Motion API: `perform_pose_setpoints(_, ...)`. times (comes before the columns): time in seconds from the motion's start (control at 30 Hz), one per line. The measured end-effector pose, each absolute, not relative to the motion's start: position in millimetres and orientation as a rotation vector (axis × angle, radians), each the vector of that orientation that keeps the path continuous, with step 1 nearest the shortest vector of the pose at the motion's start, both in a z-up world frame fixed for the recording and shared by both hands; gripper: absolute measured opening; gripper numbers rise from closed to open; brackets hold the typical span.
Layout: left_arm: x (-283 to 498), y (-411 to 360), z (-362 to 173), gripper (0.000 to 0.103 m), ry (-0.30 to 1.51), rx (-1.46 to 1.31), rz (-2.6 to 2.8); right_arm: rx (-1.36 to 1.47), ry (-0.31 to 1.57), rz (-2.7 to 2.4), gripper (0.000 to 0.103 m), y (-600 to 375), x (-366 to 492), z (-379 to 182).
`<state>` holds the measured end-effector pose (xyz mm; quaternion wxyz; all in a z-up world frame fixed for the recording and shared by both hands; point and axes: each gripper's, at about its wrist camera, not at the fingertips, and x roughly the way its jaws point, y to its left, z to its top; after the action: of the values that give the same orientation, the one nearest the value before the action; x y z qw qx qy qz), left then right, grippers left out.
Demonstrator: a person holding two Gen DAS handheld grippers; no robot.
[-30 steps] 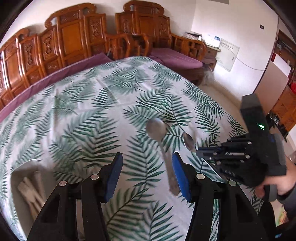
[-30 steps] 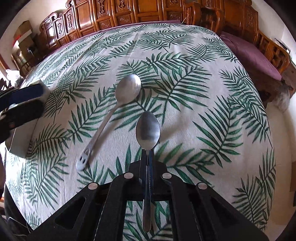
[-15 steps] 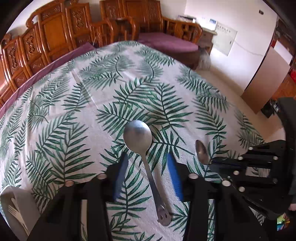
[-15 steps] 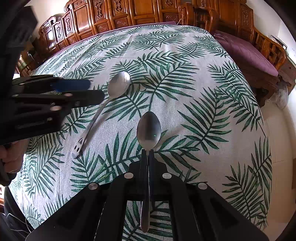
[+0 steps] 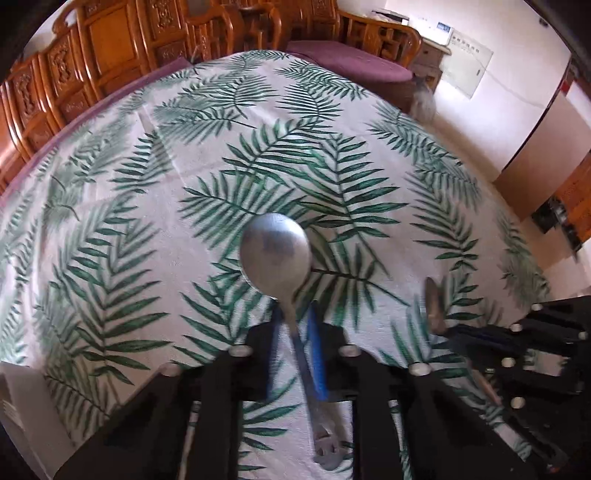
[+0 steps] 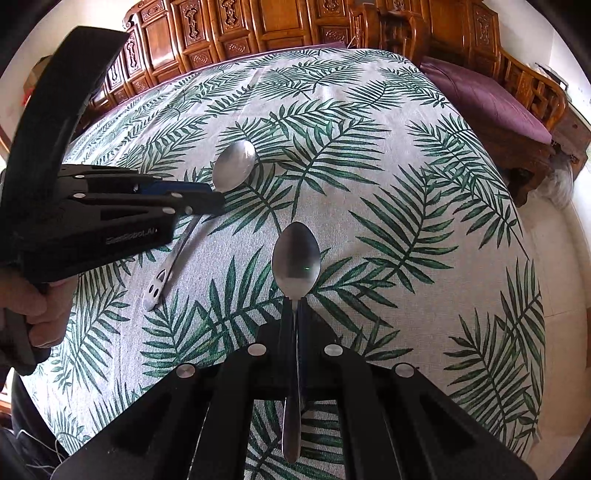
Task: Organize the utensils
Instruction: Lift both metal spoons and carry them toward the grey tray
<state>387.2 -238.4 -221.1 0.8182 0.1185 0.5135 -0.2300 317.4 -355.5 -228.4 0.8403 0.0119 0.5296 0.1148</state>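
Your left gripper (image 5: 293,350) sat low over the tablecloth (image 5: 147,229), its blue-padded fingers (image 5: 317,365) drawn in to a narrow gap with the handle of the large serving spoon (image 5: 275,254) running between them. The right pad looked to be against the handle; the left pad stood just off it, and motion blur kept you from seeing whether the grip had fully closed. From the right wrist camera the same spoon (image 6: 232,166) lay flat on the leaf-print cloth, bowl pointing away toward the carved wooden chairs (image 6: 258,22), and its pierced handle end rested on the fabric near your left hand (image 6: 26,310). There the left gripper (image 6: 207,199) covered the middle of the handle.

Your right gripper (image 6: 293,314) was clamped tight on the smaller spoon (image 6: 295,262), with no gap showing beside the thin handle. The bowl stuck out forward past the fingertips, and the handle ran back between the fingers toward the camera. In the left wrist view that small spoon (image 5: 432,299) appeared edge-on and blurred, projecting from the right gripper (image 5: 448,330) to the right of the large spoon and well apart from it.

A white container (image 5: 14,398) showed at the lower left edge of the left wrist view, on the cloth. A purple-cushioned bench (image 6: 487,96) stood beyond the table's far right side.
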Motion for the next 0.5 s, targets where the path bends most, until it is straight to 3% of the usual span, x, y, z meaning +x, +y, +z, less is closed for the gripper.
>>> perform_pose_setpoints(0.5,355.4,-204.9,-175.6,0.005,1.0,0.215,-0.485,0.022,1.043,0.264,0.003,-331.3,303.8,-188.8)
